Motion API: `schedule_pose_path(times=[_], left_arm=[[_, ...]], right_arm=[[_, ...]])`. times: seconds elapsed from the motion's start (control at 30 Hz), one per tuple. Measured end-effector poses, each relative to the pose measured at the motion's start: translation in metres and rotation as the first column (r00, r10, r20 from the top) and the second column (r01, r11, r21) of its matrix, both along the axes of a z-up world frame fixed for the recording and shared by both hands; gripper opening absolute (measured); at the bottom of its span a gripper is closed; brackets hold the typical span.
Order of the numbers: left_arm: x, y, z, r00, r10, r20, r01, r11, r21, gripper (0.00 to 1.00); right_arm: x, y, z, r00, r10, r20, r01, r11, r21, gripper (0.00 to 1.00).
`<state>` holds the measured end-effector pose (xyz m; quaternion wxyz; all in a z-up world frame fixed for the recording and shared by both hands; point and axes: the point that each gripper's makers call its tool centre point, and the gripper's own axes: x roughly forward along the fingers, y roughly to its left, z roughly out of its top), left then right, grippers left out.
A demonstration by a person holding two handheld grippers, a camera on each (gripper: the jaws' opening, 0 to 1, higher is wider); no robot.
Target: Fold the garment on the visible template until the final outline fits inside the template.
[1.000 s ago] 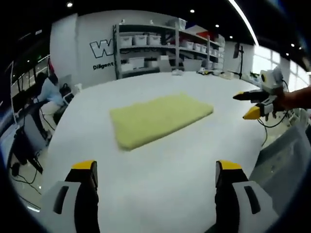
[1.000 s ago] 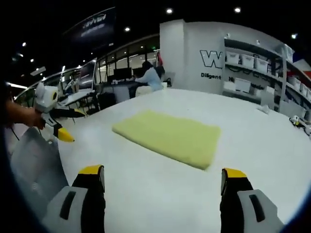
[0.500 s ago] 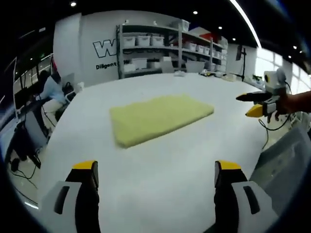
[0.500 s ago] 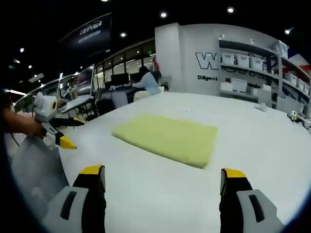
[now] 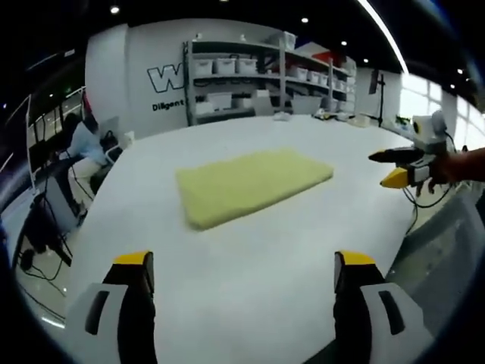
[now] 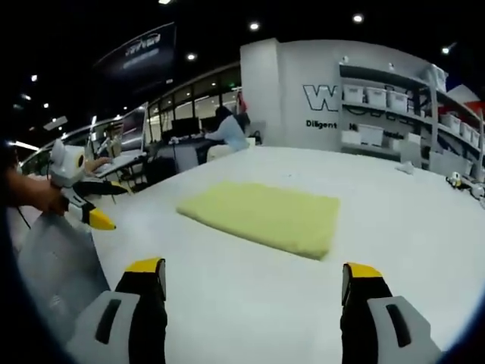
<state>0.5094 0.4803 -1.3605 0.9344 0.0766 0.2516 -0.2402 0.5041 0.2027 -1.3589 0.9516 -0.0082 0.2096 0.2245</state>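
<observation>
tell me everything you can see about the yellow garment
The yellow garment is pale yellow and looks fuzzy, like fleece or terry. It is folded into a flat, thick, rounded rectangle and lies alone on the white table, ahead of both open grippers. Nothing touches it but the table.

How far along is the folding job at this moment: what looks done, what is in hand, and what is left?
Looks done: the yellow garment lies as a neat folded rectangle on the white table. No template outline can be made out, so the fit cannot be checked. In hand: nothing; the left gripper and the right gripper are open, held apart from the garment. Left: probably only confirming the outline fits.
</observation>
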Motion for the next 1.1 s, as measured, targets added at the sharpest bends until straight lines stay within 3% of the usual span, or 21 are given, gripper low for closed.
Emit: schedule_pose_path(times=[0.13, 0.5, 0.93, 1.1], left_arm=[[-0.0022, 0.001, -0.0012, 1.0, 0.004, 0.007, -0.004, 1.0, 0.013, 0.91], [-0.0066, -0.0075, -0.001, 0.999, -0.04, 0.029, 0.039, 0.999, 0.034, 0.91], [-0.0014, 0.0005, -0.0003, 1.0, 0.01, 0.026, -0.01, 1.0, 0.001, 0.87], [-0.0024, -0.0017, -0.0034, 0.999, -0.012, 0.03, 0.011, 1.0, 0.026, 0.87]], right_arm=[[-0.0039, -0.0017, -0.0009, 1.0, 0.007, 0.007, -0.007, 0.999, -0.032, 0.95], [-0.0065, -0.0062, -0.0004, 0.999, -0.033, -0.012, 0.034, 0.999, 0.038, 0.92], [-0.0088, -0.003, -0.0037, 1.0, -0.014, -0.012, 0.014, 1.0, 0.001, 0.9], [-0.0109, -0.0041, -0.0081, 0.999, -0.014, -0.035, 0.014, 1.0, 0.004, 0.88]])
